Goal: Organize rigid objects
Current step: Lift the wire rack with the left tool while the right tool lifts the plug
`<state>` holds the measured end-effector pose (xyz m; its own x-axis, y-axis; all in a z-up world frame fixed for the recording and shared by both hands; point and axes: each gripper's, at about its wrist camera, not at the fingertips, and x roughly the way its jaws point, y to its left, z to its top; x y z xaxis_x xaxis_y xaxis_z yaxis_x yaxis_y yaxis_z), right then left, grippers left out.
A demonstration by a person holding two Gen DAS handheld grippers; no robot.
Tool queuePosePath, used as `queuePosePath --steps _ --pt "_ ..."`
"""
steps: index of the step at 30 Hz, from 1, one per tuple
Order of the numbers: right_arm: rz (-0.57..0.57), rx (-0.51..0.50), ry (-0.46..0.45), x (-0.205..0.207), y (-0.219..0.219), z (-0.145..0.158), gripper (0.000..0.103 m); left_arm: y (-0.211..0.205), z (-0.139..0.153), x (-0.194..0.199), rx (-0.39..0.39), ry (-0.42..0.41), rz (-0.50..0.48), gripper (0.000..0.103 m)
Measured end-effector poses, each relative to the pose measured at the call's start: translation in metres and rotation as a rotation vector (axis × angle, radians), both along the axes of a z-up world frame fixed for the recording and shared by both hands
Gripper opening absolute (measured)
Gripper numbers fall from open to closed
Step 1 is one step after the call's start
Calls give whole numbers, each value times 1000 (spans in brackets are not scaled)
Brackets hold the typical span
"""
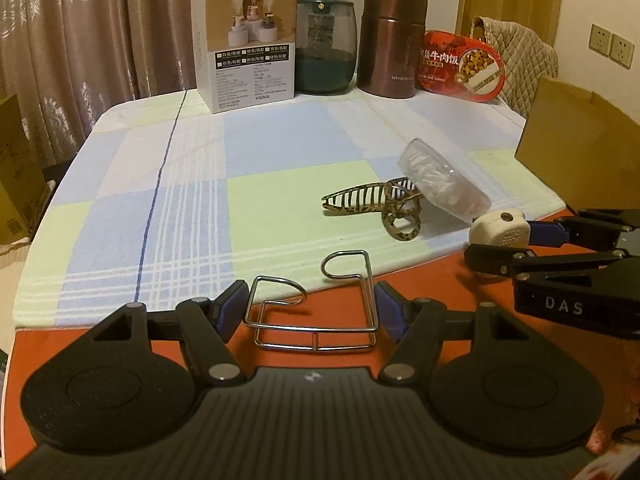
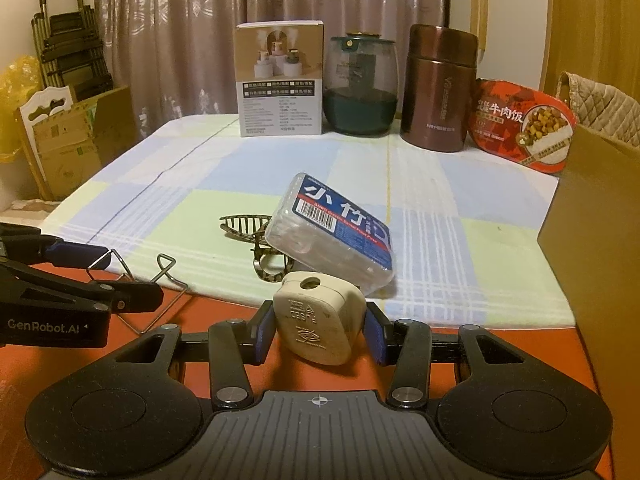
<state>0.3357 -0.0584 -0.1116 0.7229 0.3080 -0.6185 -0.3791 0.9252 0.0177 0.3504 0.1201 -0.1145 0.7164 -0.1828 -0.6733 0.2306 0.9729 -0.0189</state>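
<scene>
My left gripper [image 1: 312, 304] is shut on a bent wire hook [image 1: 316, 322], which lies flat on the orange table [image 1: 400, 288] at its near edge. To its right, my right gripper [image 2: 318, 328] is shut on a cream plug [image 2: 320, 324], its pads pressed against both sides. Just beyond the plug, a clear box of floss picks [image 2: 336, 232] leans tilted on a leopard-print hair claw [image 2: 244, 226] on the checked cloth [image 2: 440, 200]. In the left wrist view the plug [image 1: 500, 230] sits in the right gripper [image 1: 504, 242], beside the floss box [image 1: 444, 184] and claw [image 1: 372, 204].
Along the table's far edge stand a white carton [image 1: 244, 48], a teal glass jar [image 1: 326, 44], a brown flask [image 1: 392, 40] and a red meal tub [image 1: 460, 66]. A cardboard box [image 2: 600, 240] stands at the right edge. Folded cartons [image 2: 64, 140] lean at the left.
</scene>
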Motion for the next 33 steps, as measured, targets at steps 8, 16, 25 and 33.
queuePosePath --steps 8,16,25,33 --pt "3 28 6 -15 -23 39 43 -14 25 -27 -12 -14 15 64" --pt "8 56 -22 -46 -66 96 43 -38 56 -64 -50 -43 59 64" --pt "4 98 -51 -88 -121 137 43 -85 83 -112 -91 -74 74 64" --pt "-4 116 -84 -120 -160 152 43 -109 99 -140 -110 -73 101 64"
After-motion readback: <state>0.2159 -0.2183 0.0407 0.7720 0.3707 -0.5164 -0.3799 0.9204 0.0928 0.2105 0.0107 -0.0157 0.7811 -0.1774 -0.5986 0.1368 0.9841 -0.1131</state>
